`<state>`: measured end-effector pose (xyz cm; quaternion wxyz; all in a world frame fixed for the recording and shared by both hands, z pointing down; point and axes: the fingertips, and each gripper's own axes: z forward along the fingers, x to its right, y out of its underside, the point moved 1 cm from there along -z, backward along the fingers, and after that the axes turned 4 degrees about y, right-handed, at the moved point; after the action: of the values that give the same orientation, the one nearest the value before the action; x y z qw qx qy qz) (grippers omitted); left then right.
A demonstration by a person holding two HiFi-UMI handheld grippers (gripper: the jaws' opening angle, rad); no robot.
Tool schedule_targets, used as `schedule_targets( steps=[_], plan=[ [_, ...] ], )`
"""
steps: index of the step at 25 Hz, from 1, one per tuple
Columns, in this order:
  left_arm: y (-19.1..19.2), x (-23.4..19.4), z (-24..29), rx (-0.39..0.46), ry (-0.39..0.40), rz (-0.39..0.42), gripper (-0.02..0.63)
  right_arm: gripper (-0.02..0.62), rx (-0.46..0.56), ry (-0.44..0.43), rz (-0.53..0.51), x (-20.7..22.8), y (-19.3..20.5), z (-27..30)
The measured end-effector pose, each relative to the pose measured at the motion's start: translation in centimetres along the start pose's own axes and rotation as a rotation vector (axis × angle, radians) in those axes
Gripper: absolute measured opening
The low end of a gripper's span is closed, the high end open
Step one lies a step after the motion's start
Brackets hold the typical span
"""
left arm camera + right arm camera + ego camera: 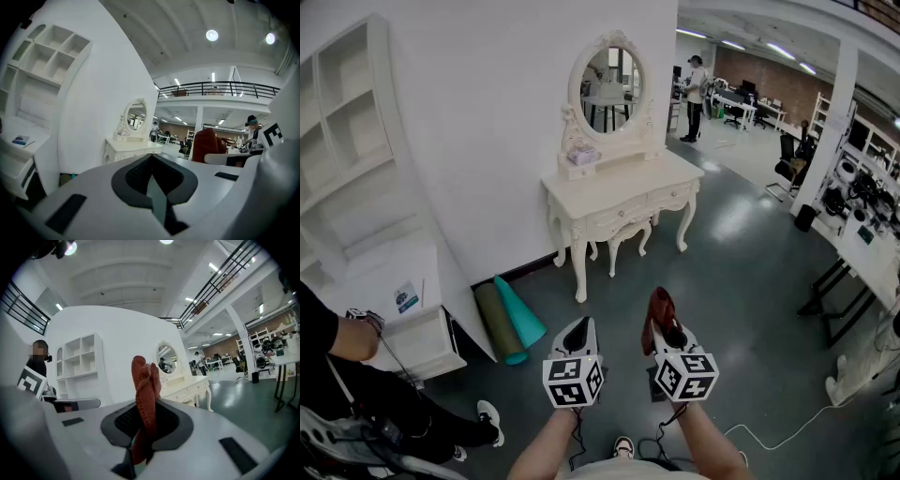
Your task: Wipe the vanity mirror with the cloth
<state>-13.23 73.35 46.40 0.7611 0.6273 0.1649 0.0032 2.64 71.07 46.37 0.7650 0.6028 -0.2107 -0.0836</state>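
My left gripper (578, 330) and right gripper (664, 323) have smooth white shells that taper toward the fingertips. Each finger's inner face is lined with a dark, finely textured pad (140, 176). Black rectangular slots (65, 213) sit in the shell behind the fingers. Further back, each gripper carries a white cube (573, 380) printed with black square markers. A thin dark cable (575, 439) trails back from the cube. My top (623, 469) is pale.
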Motion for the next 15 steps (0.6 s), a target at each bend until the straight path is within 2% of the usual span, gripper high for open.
schedule_targets(
  steps=[8,15],
  plan=[
    [0.3,0.1,1.1,-0.014,-0.011,0.005,0.011,0.060,-0.004,-0.013,0.009,0.9,-0.1,0.7],
    [1.0,1.7,4.2,-0.034,-0.003,0.008,0.011,0.061,-0.022,-0.022,0.082,4.6,0.2,2.0]
  ],
)
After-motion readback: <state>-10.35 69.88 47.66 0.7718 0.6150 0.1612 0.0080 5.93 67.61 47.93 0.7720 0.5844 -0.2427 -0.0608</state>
